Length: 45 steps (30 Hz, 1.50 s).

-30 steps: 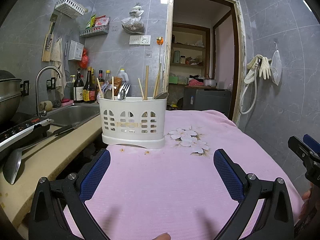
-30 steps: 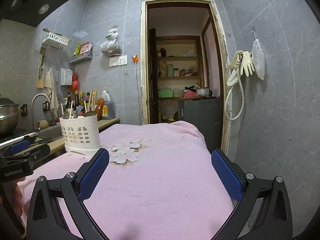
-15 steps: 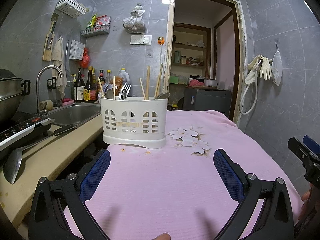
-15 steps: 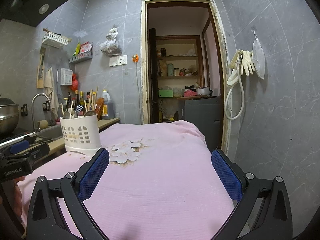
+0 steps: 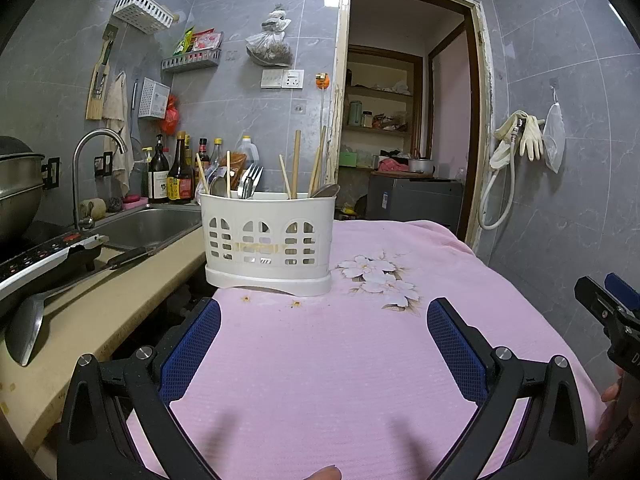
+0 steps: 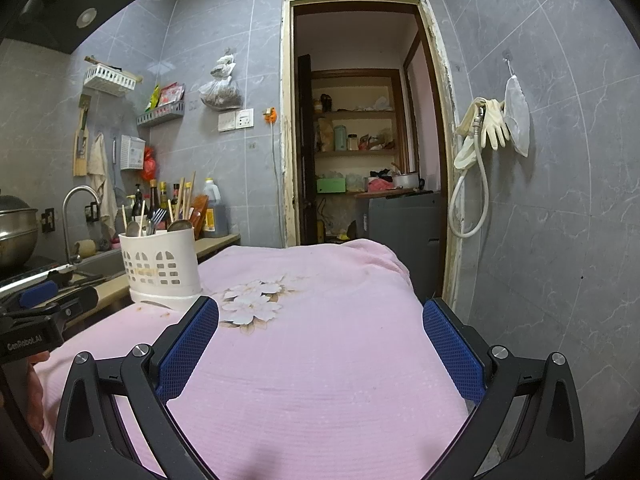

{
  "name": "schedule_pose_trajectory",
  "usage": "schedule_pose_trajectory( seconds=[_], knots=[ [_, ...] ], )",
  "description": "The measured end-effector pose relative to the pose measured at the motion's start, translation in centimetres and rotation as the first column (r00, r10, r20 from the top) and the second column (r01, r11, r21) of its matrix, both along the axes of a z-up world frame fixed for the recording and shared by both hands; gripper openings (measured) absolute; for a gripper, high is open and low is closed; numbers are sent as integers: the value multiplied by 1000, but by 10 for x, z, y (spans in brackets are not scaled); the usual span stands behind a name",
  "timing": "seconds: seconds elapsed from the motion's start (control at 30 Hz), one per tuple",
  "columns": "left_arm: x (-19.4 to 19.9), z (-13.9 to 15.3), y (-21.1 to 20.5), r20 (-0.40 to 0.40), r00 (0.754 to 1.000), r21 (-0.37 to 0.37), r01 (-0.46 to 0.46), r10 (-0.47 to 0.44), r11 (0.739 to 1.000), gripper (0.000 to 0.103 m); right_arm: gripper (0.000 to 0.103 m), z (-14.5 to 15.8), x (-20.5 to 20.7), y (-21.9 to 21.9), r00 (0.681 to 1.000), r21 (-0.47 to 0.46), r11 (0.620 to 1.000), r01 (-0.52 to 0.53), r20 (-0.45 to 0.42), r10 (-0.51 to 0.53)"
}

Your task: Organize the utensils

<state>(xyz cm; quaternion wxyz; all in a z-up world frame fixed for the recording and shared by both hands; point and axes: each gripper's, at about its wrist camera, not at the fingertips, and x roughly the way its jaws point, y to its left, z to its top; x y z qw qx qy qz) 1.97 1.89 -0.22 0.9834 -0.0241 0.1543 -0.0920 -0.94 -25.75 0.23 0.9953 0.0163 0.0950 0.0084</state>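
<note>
A white slotted utensil holder [image 5: 269, 238] stands at the far left corner of the pink cloth-covered table [image 5: 360, 360]. Chopsticks [image 5: 296, 164], forks [image 5: 249, 182] and spoons [image 5: 326, 190] stick up out of it. My left gripper [image 5: 323, 324] hovers open over the cloth just in front of the holder, nothing between its blue pads. My right gripper [image 6: 320, 324] is open and empty too, further right, with the holder [image 6: 160, 266] ahead to its left. Each gripper's tip shows at the edge of the other's view.
A beige counter [image 5: 80, 320] runs along the table's left with a sink [image 5: 148, 226], tap, sauce bottles [image 5: 172, 176], an induction hob and a metal spatula [image 5: 28, 328]. A doorway [image 6: 360, 140] opens behind the table. A grey tiled wall with hanging gloves [image 6: 492, 124] closes the right.
The left gripper has eased slightly toward the utensil holder, which now looks a little nearer. The right gripper has stayed still. Both remain open.
</note>
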Motion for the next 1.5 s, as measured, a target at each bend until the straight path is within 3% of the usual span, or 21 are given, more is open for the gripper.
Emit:
schedule_pose_trajectory(
  seconds=[1.03, 1.5],
  knots=[
    [-2, 4, -1, 8, 1000, -12, -4, 4, 1000, 101, 103, -1, 0, 3, 1000, 3, 1000, -2, -3, 2],
    [5, 2, 0, -29, 1000, -33, -8, 7, 999, 101, 103, -1, -1, 5, 1000, 6, 1000, -1, -7, 1]
  ],
)
